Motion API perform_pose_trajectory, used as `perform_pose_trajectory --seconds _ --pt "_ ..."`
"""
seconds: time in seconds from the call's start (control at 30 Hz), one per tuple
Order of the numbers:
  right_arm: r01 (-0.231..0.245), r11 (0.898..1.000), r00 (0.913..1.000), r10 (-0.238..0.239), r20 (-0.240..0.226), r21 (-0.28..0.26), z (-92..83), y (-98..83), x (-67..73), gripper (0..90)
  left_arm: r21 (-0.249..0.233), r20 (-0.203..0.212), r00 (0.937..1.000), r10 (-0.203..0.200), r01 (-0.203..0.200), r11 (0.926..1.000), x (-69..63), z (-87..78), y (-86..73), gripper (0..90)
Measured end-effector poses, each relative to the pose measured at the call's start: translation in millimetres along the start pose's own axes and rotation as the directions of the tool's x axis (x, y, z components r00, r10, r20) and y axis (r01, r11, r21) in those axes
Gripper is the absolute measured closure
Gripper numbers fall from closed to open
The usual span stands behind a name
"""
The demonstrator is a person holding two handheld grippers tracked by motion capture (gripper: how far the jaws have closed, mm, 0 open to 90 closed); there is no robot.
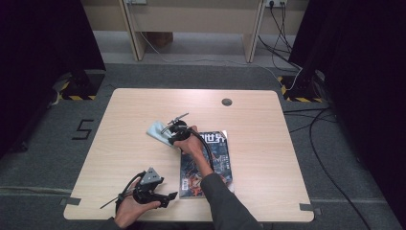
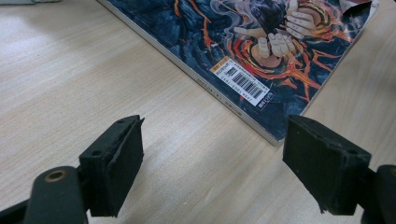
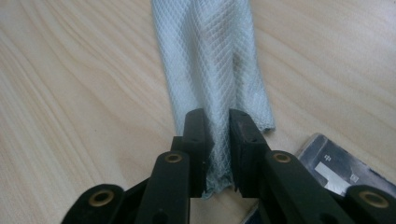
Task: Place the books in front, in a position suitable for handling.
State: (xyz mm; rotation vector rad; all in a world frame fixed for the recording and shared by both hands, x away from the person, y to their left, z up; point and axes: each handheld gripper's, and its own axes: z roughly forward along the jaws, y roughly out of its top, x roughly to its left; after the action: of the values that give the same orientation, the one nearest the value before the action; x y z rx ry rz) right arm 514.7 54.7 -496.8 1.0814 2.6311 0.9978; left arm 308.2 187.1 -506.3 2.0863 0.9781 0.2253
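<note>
While clamped between both black pads, pale blue-grey mesh cloth (image 3: 212,79) bunched into a lengthwise fold in the right tool (image 3: 217,154), jaws drawn narrow on the near end of the fabric. Seen stretching away from the pads across the light wooden desk (image 3: 70,93) in the right gripper view, lying flat on the wood beyond the pinch. From the high view, same cloth (image 1: 157,129) near the middle of the desk (image 1: 124,110), just left of the top left corner of a glossy magazine with a dark blue and orange illustrated cover (image 1: 218,160); right tool (image 1: 173,136) at the cloth's right edge, right forearm in a dark sleeve crossing over the magazine's left side. Corner of that magazine (image 3: 334,163) also visible low and right in the right gripper view, close beside the pinched end of the cloth.

Left tool (image 1: 165,197) low near the front edge of the desk, left of the magazine's bottom left corner, pointing towards it. Jaws standing wide apart in the left gripper view, left tool (image 2: 212,168) holding nothing, bare wood between the pads. Magazine's lower corner, with white barcode label (image 2: 243,86), just beyond the pads and not touching them.
</note>
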Motion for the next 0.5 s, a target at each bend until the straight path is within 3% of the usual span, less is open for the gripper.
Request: perform_pose_trajectory --seconds 0.13,0.27,0.5 --pt "-0.017 0.999 0.9998 0.017 -0.014 -0.047 -7.2 6.5 1.4 80.6 0.001 -0.002 1.0 0.001 -0.001 1.0 0.5 -0.1 0.1 19.7" --pt "-0.006 0.998 0.9999 0.007 0.013 -0.055 -15.8 11.3 -0.8 80.9 0.001 -0.002 1.0 0.003 -0.003 1.0 0.8 -0.3 -0.1 19.7" --pt "-0.042 0.992 0.9979 0.048 0.044 -0.119 -45.7 19.1 -19.3 81.3 -0.001 -0.004 1.0 -0.002 0.002 1.0 1.4 -0.2 -0.1 19.8"
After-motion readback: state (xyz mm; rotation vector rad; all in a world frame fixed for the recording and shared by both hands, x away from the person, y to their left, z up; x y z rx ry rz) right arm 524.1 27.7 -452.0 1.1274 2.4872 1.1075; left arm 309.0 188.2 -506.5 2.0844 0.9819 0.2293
